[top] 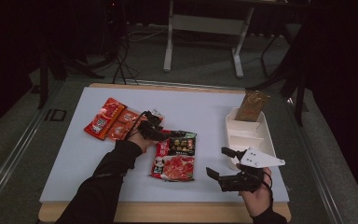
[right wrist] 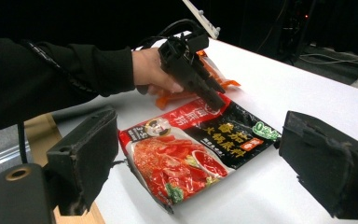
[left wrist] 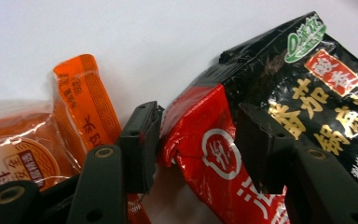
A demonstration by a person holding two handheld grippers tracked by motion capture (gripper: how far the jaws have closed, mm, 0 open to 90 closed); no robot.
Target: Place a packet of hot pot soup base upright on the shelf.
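One white table point(top: 74, 154) carries one white tray point(top: 249, 135) with a brown pouch point(top: 251, 105), one red-and-black sauce packet point(top: 175, 156) mid-table, and orange packets point(top: 114, 119), their number unclear. The left gripper point(top: 161, 133) straddles the sauce packet's corner, jaws parted. The right gripper point(top: 221, 175) hangs wide open, empty.

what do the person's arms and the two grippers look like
Both arms wear black long sleeves. The left gripper is black, with a black cable looped over it. The right gripper is black too, topped by a grey three-cornered plate, with blocky matte jaws and brass-coloured pivot rings.
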